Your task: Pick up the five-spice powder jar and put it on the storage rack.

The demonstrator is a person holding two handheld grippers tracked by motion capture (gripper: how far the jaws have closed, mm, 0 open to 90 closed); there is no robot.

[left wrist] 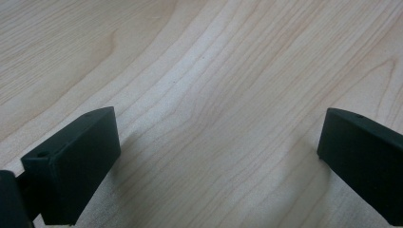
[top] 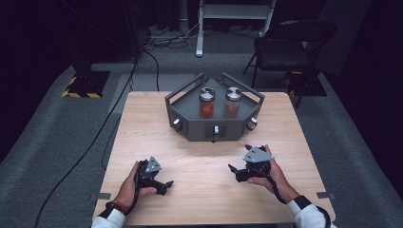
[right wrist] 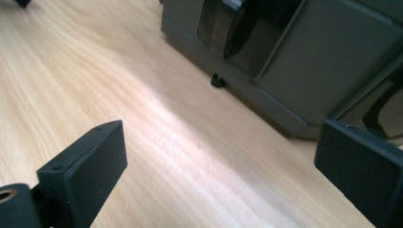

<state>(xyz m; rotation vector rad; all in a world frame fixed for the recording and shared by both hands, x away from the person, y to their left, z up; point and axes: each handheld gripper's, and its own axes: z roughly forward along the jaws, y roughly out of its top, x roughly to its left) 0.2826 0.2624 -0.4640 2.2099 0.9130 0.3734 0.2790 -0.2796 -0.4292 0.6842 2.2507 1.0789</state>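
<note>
A grey angular stand (top: 199, 127) sits at the far middle of the wooden table (top: 204, 199). On its top tray stand two glass jars with metal lids: one with reddish contents (top: 206, 102), one with brownish contents (top: 232, 101). My left gripper (top: 165, 185) rests on the table near the front left, held by a hand, jaws open over bare wood (left wrist: 218, 156). My right gripper (top: 238, 161) lies at the front right, jaws open and empty (right wrist: 221, 166). In the right gripper view the stand's side (right wrist: 313, 71) is close ahead.
The stand has small knobs (top: 216, 129) on its front faces. Behind the table on the grey carpet are a dark folding chair (top: 290, 45), white desk legs (top: 200, 28), floor cables (top: 157, 61) and a yellow-black striped base (top: 83, 88).
</note>
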